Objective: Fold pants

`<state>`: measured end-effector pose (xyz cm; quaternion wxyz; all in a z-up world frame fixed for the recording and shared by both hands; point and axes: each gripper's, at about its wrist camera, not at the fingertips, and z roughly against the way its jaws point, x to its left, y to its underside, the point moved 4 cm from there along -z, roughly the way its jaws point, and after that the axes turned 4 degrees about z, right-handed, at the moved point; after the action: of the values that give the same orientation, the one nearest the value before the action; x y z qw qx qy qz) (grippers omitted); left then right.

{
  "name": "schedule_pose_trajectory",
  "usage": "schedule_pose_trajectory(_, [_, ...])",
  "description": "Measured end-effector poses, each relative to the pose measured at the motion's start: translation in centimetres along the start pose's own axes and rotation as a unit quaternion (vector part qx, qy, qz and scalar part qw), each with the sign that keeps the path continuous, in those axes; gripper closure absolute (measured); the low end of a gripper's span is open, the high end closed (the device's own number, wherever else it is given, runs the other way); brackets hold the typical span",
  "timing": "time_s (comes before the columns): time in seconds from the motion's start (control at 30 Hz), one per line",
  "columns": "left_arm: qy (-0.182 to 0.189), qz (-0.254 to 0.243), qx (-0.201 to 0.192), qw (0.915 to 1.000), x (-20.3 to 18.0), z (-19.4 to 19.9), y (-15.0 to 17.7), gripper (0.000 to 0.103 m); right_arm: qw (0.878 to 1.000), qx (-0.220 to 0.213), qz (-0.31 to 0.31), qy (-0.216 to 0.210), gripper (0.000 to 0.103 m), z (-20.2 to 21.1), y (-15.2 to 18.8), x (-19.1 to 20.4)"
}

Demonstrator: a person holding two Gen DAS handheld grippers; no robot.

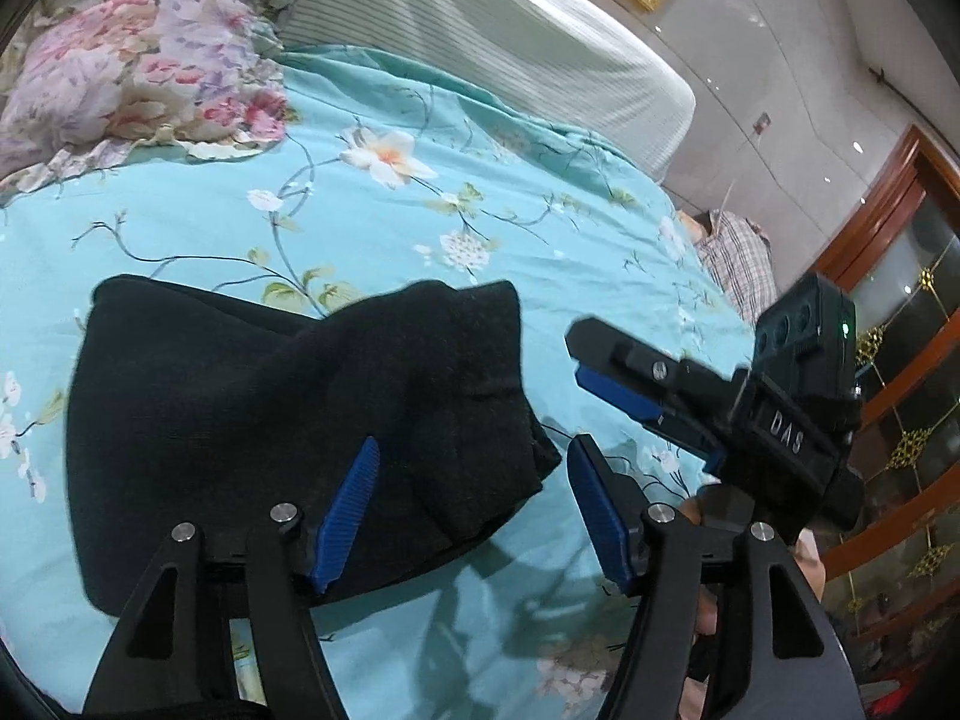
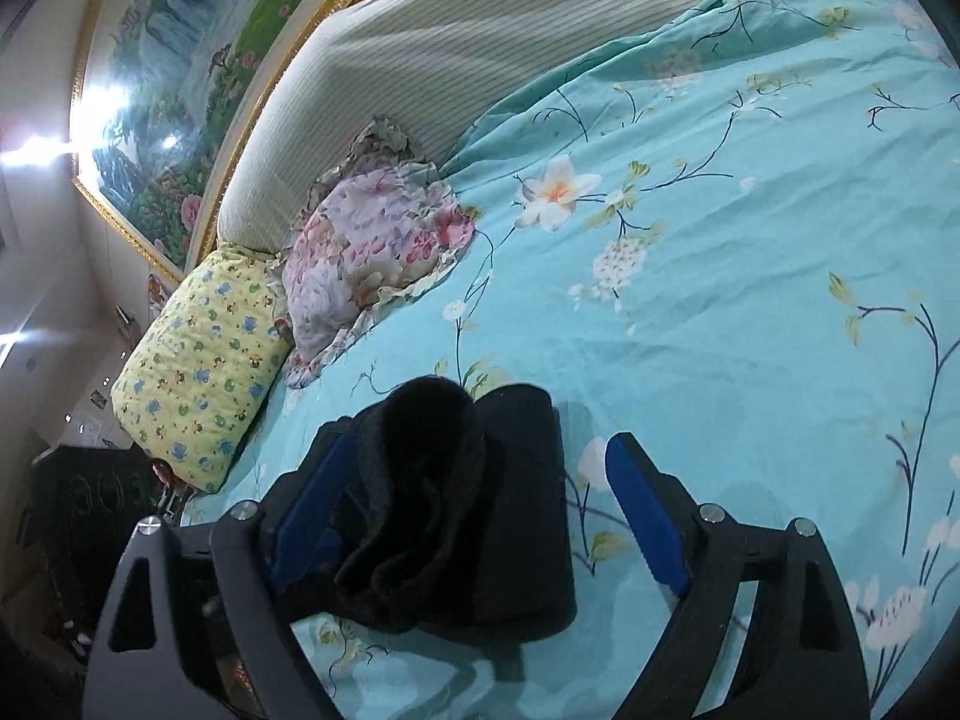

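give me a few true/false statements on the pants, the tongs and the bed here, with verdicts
1. The black pants lie in a folded bundle on the teal floral bedspread. True.
2. The left tongs are clamped shut on the pants. False: their jaws stand wide apart and grip nothing.
3. The right tongs are open. True.
4. The pants lie on top of the yellow pillow. False: the pillow sits apart from them, near the headboard.
5. A pink floral pillow lies beside the yellow one. True.
6. The bedspread is plain white. False: it is teal with flowers.
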<state>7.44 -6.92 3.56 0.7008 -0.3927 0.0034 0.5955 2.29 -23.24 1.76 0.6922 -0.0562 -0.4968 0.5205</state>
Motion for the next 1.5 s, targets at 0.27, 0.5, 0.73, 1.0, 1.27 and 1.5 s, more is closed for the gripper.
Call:
schedule_pose_trajectory(0.27, [-0.021, 0.031, -0.018, 0.9991, 2.7, 2.3, -0.2, 0.033, 0.999, 0.013, 0.027, 0.022, 0.015, -0.1, 1.1, 1.7])
schedule_pose_trajectory(0.5, [-0.044, 0.068, -0.026, 0.9964, 6.2, 4.1, 0.1, 0.033, 0.999, 0.025, 0.027, 0.04, 0.015, -0.4, 2.3, 2.2])
schedule_pose_trajectory(0.73, [-0.064, 0.092, -0.036, 0.993, 9.0, 5.4, 0.7, 0.031, 0.998, 0.029, 0.029, 0.05, 0.015, -0.5, 3.4, 2.7])
schedule_pose_trajectory(1.0, [-0.074, 0.115, -0.038, 0.9899, 11.0, 5.9, 0.8, 0.029, 0.997, 0.036, 0.031, 0.054, 0.015, -0.9, 3.9, 3.3])
schedule_pose_trajectory(1.27, [-0.073, 0.135, -0.037, 0.9874, 12.4, 5.9, 1.0, 0.027, 0.997, 0.043, 0.027, 0.061, 0.015, -1.6, 4.2, 3.0])
schedule_pose_trajectory(1.5, [-0.072, 0.146, -0.03, 0.9862, 13.0, 5.2, 1.0, 0.025, 0.997, 0.052, 0.02, 0.062, 0.014, -2.2, 4.2, 2.5])
